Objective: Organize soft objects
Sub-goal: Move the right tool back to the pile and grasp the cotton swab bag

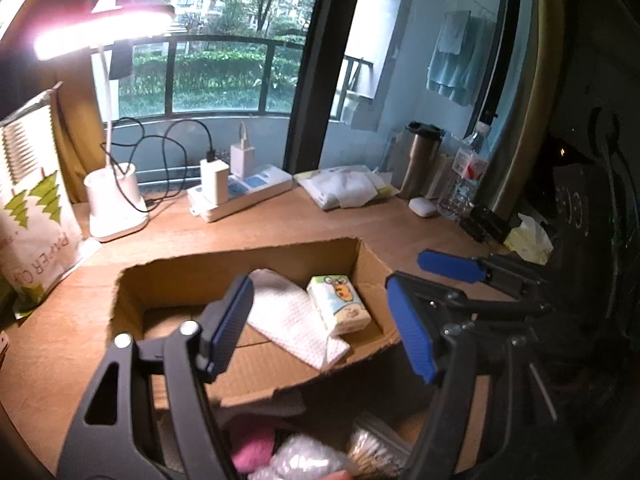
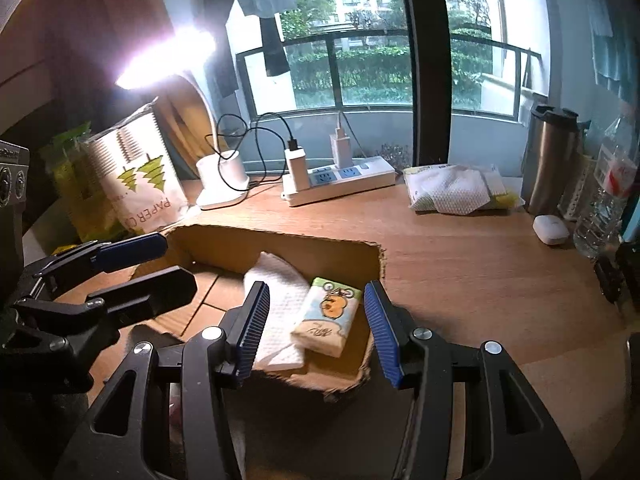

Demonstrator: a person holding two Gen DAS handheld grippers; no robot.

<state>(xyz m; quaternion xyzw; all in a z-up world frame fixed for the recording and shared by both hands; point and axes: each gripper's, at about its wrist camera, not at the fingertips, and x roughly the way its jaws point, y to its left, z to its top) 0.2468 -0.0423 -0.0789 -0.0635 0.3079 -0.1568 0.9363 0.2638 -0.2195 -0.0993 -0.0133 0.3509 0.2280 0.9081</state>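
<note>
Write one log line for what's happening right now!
left hand-held gripper: open, empty | right hand-held gripper: open, empty | cardboard box: white cloth inside, tissue pack lying partly on it

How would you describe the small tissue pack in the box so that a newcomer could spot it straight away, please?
Find the open cardboard box on the wooden desk. Inside lies a white textured cloth, and the tissue pack rests against its right side. Unlike the plain cloth, the pack is a small block with an orange cartoon figure printed on top.
</note>
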